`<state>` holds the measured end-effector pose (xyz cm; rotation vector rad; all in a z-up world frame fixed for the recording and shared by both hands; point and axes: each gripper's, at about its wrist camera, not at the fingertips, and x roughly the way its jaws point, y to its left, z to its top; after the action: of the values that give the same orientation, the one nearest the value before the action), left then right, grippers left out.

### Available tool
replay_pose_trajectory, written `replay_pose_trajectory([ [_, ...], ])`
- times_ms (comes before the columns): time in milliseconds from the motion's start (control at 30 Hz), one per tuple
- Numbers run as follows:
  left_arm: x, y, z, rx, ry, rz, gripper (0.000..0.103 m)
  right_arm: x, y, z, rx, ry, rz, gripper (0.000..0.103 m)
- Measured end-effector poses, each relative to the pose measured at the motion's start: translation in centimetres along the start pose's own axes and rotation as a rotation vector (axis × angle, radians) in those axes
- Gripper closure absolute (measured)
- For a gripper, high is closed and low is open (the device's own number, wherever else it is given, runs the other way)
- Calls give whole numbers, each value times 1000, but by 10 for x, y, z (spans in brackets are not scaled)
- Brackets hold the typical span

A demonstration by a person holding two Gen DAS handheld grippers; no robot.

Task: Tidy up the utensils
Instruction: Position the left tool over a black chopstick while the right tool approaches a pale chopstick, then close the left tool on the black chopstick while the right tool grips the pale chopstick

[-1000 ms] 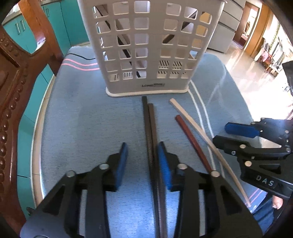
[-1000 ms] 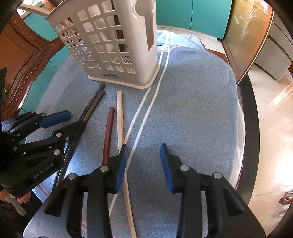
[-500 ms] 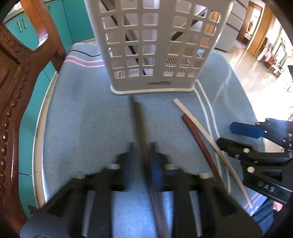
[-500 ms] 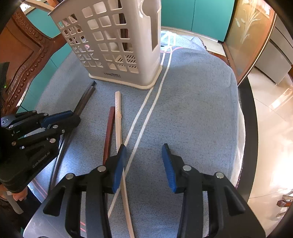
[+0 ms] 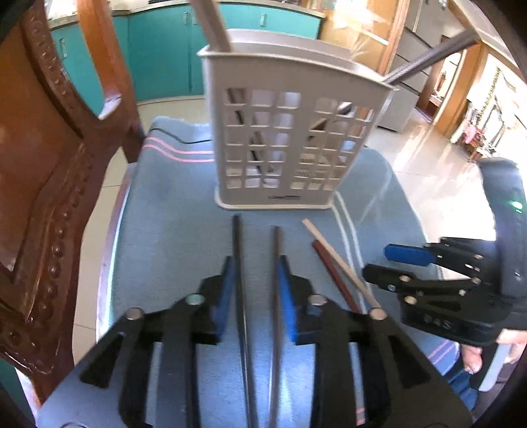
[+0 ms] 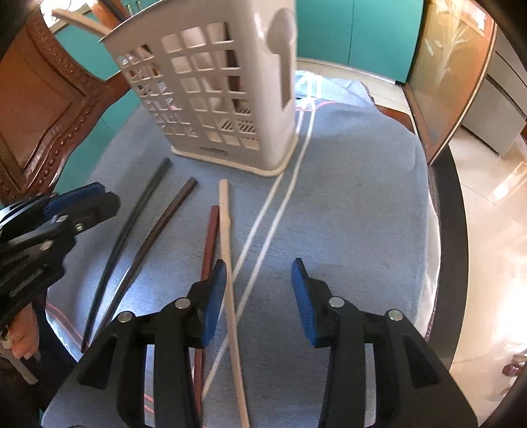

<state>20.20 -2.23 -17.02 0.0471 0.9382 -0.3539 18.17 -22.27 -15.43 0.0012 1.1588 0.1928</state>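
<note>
Two dark chopsticks, one black (image 5: pixel 236 237) and one brown (image 5: pixel 276 243), lie splayed on the blue cloth (image 5: pixel 171 237) in front of a white lattice utensil basket (image 5: pixel 280 138). My left gripper (image 5: pixel 255 266) hovers over them with its jaws opening; both sticks run between the pads, which do not press on them. From the right wrist, the black stick (image 6: pixel 141 204) and brown stick (image 6: pixel 171 210) rest flat beside the left gripper (image 6: pixel 102 197). My right gripper (image 6: pixel 259 263) stands open above a cream chopstick (image 6: pixel 225 224) and a red-brown one (image 6: pixel 212 237).
The basket (image 6: pixel 214 98) holds a cream stick (image 5: pixel 214 26) and a dark one (image 5: pixel 428 56) leaning out. A carved wooden chair (image 5: pixel 49 164) stands close on the left. The table's dark rim (image 6: pixel 451 230) curves along the right. White stripes cross the cloth.
The left gripper closed around the two dark chopsticks, then rose and pulled back while opening. The sticks, once side by side, now lie spread apart. The right gripper has stayed put.
</note>
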Motion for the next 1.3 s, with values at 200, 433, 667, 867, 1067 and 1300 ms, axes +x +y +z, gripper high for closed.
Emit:
replay_pose_trajectory([
  [200,25,5,-7,-4,70,100,72,7,11,0,-22,17,-4,62],
  [433,48,11,-10,-33,124,94,69,12,26,-5,-77,6,-69,62],
  [667,46,5,-13,-10,123,101,66,5,-4,-2,-15,75,-60,92],
  [867,48,4,-8,-24,118,119,65,-7,-17,3,54,-18,-12,78],
  [1067,61,3,5,-11,103,179,65,8,-16,14,51,-36,-38,72],
  [1300,66,-10,16,10,89,228,65,21,0,15,-7,-47,-97,71],
])
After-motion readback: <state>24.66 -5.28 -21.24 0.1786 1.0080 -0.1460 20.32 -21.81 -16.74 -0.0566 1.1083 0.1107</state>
